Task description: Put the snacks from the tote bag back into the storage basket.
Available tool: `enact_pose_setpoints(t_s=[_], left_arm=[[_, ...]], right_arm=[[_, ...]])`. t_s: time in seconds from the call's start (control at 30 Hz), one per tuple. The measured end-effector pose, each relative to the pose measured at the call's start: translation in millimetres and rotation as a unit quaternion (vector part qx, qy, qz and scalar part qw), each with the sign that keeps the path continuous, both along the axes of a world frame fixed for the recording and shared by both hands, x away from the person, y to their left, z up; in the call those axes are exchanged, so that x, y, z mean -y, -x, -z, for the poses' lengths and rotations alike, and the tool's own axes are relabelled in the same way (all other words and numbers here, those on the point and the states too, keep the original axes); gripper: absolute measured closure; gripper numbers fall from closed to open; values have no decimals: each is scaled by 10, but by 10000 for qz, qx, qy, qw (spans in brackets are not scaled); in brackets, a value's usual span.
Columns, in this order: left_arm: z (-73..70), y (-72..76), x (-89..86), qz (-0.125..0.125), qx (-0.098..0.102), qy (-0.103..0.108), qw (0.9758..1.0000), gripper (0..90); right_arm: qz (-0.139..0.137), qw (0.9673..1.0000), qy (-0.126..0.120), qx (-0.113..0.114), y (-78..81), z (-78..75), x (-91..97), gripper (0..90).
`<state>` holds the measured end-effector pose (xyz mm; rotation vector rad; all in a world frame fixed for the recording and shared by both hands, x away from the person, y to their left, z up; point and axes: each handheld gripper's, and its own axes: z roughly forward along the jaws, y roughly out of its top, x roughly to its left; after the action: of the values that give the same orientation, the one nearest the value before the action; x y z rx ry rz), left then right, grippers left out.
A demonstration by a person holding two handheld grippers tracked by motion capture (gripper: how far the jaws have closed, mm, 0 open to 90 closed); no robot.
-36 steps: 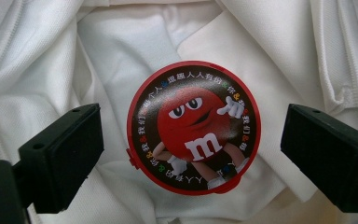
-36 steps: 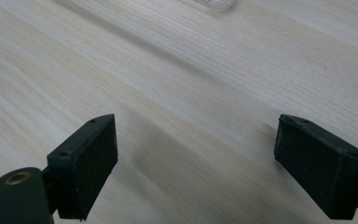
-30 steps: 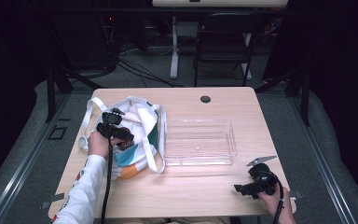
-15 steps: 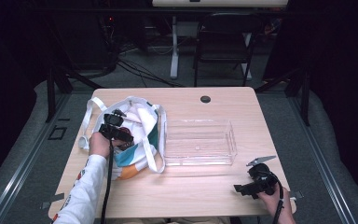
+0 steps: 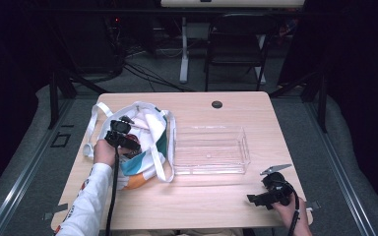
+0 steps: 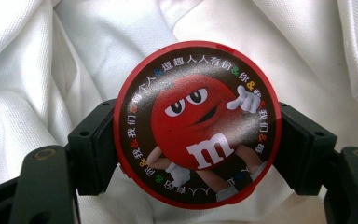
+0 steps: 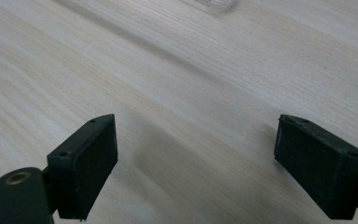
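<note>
Over the white tote bag [image 5: 147, 142] at the desk's [image 5: 202, 201] left side, the left gripper [image 6: 196, 154] has just closed its jaws on a round red candy tin [image 6: 196, 126]. Near the front right edge, the right gripper [image 7: 196, 163] rests with jaws wide apart and nothing between them, close to the clear plastic tray [image 5: 210, 150].

You see a clear plastic tray [image 5: 210, 150] at the centre of the wooden table [image 5: 197, 201]. At twelve o'clock, a folding chair [image 5: 236, 46] stands behind the table.

Dim lab or studio; lone wooden table [image 5: 197, 196], floor cables [image 5: 147, 73], folding chair [image 5: 236, 49]
</note>
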<state>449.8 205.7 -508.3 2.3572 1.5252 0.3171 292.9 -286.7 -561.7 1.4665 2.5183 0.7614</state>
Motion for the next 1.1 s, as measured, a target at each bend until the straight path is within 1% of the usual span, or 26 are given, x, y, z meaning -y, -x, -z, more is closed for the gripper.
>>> enact_pose_setpoints(t_s=[0.13,0.17,0.3,0.4,0.43,0.5,0.63,0.8,1.1], left_arm=[[-12,4,-4,43,-13,-7,10000,255],[-23,6,-4,74,-44,-30,10000,255],[-45,18,3,106,-39,-32,9999,255],[-69,28,5,141,1,-26,9999,255],[-81,30,3,143,-11,-16,9999,255],[-103,39,-7,137,38,25,9999,255],[-135,48,-26,134,89,27,9999,255],[-177,62,-39,150,89,44,9998,255],[-233,85,-25,208,157,52,9996,255]], right_arm=[[-5,10000,-9,0,0,-1,2,127],[-5,10000,-9,0,0,-1,2,127],[-10,10000,12,-26,1,-7,5,127],[5,10000,26,14,3,-6,7,127],[21,10000,13,2,5,-7,6,127],[20,10000,15,0,5,-7,7,127],[25,10000,12,4,4,-6,6,127],[28,10000,15,7,5,-8,8,127],[39,10000,4,13,5,-6,9,127]])
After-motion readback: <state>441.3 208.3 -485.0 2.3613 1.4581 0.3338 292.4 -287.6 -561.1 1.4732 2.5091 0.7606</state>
